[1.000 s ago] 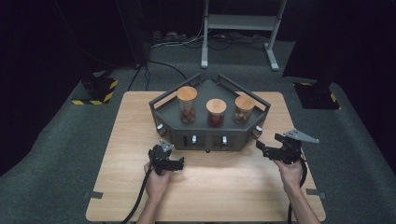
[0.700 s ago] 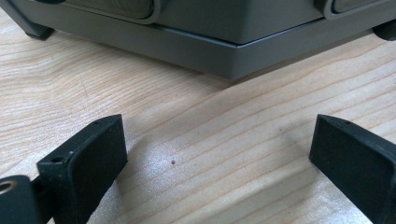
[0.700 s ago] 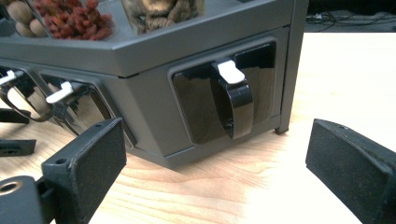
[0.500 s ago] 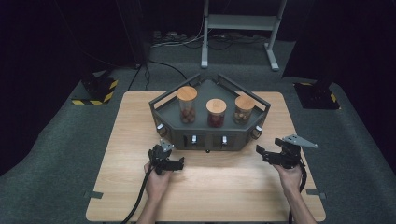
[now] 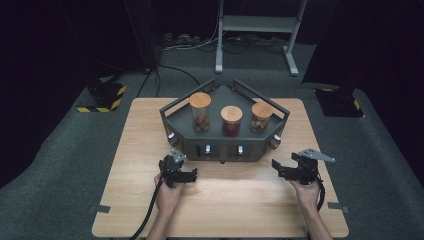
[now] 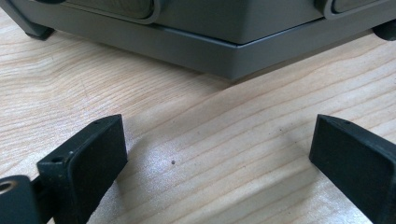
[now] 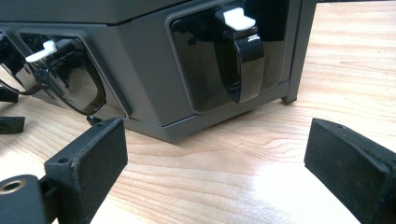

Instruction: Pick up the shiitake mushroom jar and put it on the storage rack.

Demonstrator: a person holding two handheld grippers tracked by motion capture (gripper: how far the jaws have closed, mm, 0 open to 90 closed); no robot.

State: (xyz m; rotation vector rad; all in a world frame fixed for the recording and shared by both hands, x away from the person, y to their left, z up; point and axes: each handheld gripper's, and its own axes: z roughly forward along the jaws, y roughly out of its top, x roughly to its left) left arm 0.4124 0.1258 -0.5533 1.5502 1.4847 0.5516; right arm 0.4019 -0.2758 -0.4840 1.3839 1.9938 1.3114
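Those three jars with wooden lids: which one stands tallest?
The left jar. Its lid rises above those of the middle jar and the right jar, and it holds light brown pieces.

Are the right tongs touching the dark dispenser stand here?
Apart. The right gripper view shows bare wood between the open right tongs and the dispenser stand; the high view shows the same gap.

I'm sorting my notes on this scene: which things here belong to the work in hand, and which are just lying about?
In the job:
- dark rack with levers
- three cork-lidded jars
- left gripper, fingers open, empty
- right gripper, fingers open, empty

Lying about:
- striped block on the floor
- metal stand
- floor cables
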